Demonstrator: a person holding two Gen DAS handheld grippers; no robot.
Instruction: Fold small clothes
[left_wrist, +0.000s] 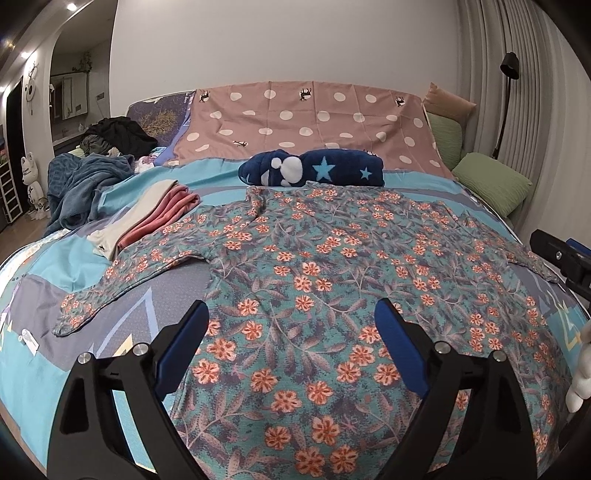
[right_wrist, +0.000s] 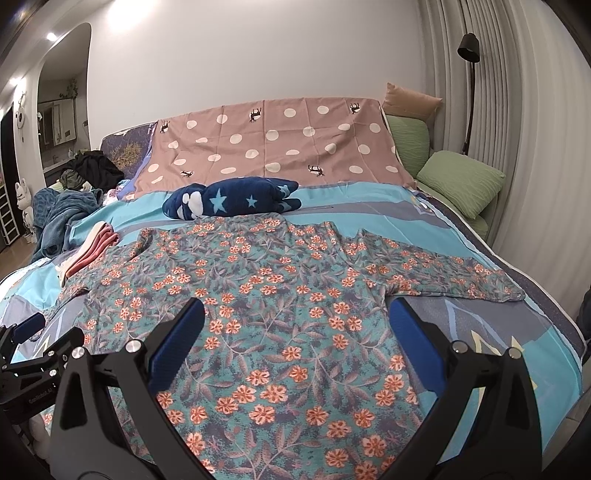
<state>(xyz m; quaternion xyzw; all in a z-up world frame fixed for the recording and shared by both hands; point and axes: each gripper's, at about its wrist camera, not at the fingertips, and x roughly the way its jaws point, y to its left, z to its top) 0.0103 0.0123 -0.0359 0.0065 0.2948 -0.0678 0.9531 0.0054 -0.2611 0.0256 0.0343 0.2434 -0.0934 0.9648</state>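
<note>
The floral shirt (left_wrist: 332, 258) is laid flat on the bed cover (left_wrist: 44, 369), sleeves spread, just in front of the star-patterned blue bundle (left_wrist: 314, 168). The left gripper (left_wrist: 291, 321) is held tilted downward over the shirt's near hem, jaws wide, nothing gripped. The right gripper (right_wrist: 297, 319) is posed likewise beside it, jaws wide and empty.

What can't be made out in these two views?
- Floral shirt hem: both views, hidden below the tools and cut by the bottom edge.
- Folded clothes: right view, partly hidden behind the shirt.
- Pile of dark clothes: left view, too small and dim to tell items apart.
</note>
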